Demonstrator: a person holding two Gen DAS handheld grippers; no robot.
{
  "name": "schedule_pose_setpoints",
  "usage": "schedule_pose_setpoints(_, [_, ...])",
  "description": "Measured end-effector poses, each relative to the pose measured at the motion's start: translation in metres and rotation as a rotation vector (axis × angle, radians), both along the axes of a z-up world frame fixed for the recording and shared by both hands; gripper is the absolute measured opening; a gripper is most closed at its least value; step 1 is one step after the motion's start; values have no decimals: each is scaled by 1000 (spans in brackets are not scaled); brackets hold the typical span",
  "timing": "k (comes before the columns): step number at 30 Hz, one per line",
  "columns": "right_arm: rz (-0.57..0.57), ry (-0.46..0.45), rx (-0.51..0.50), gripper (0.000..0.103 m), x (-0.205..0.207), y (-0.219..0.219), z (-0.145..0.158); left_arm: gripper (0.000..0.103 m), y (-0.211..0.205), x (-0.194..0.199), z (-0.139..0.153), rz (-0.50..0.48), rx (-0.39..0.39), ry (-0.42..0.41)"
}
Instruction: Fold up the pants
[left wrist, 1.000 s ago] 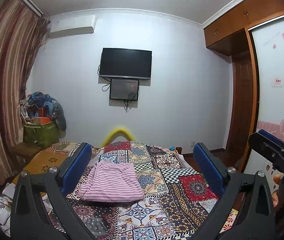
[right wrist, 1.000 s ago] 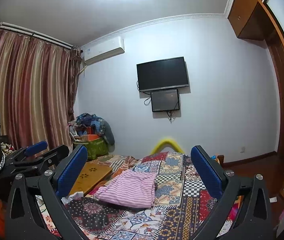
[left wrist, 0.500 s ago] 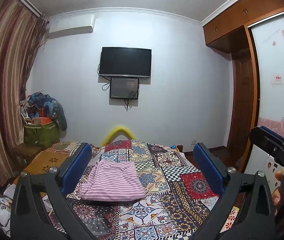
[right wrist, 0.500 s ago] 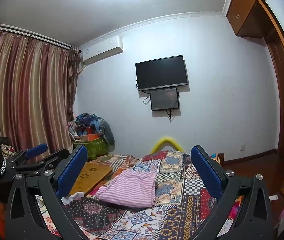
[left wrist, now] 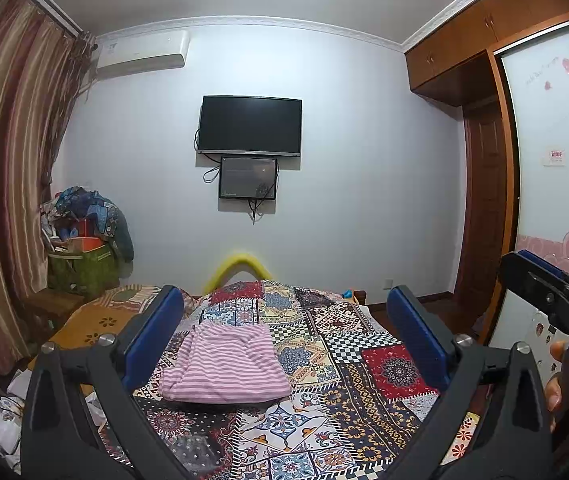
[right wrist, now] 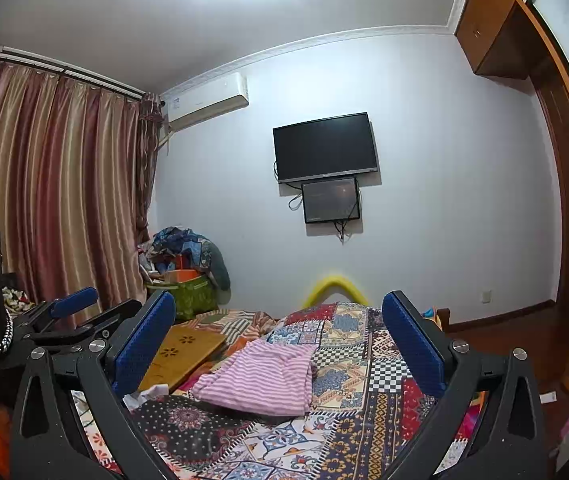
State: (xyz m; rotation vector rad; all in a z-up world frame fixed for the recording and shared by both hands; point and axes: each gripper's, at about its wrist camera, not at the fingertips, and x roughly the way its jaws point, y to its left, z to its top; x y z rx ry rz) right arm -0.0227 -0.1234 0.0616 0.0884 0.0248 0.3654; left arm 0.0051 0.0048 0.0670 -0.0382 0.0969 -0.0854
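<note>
Lying folded on the patchwork bedspread (left wrist: 364, 420), the pink striped pants (left wrist: 226, 364) are seen clear of both claws; the left gripper (left wrist: 284, 336) and right gripper (right wrist: 280, 344) are held wide apart, empty, their bases cut off below

My bed (left wrist: 348, 364) under its patchwork quilt, the pink-striped pants (left wrist: 226, 364) folded on top.

The pants lie flat as a neat rectangle on the left half of the quilt, well ahead of my tools; a yellow-brown cloth with flower prints (right wrist: 182, 350) spreads beside the quilt on the left; crumpled white paper (right wrist: 144, 394) sits at the quilt's left edge; a yellow padded arch (left wrist: 238, 266) rises at the far end.
</note>
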Motion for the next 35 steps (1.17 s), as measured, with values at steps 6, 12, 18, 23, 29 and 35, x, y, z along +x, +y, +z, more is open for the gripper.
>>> schedule_pose_setpoints(6, [3, 2, 0, 103, 0, 0, 1, 103, 0, 1, -1, 1, 1, 2])
schedule_pose_setpoints(12, [-2, 5, -1, 103, 0, 2, 2, 103, -1, 4, -3, -8, 7, 13])
schedule_pose_setpoints(18, [-7, 6, 0, 103, 1, 3, 2, 103, 0, 5, -3, -19, -2, 22])
schedule_pose_setpoints(23, [-14, 10, 1, 103, 1, 4, 1, 103, 4, 7, -1, -19, -10, 25])
schedule_pose_setpoints(29, [-15, 14, 3, 103, 0, 7, 0, 103, 2, 5, -2, -18, 1, 24])
schedule_pose_setpoints(35, [-18, 19, 0, 103, 2, 9, 0, 103, -2, 4, -5, -24, 13, 21])
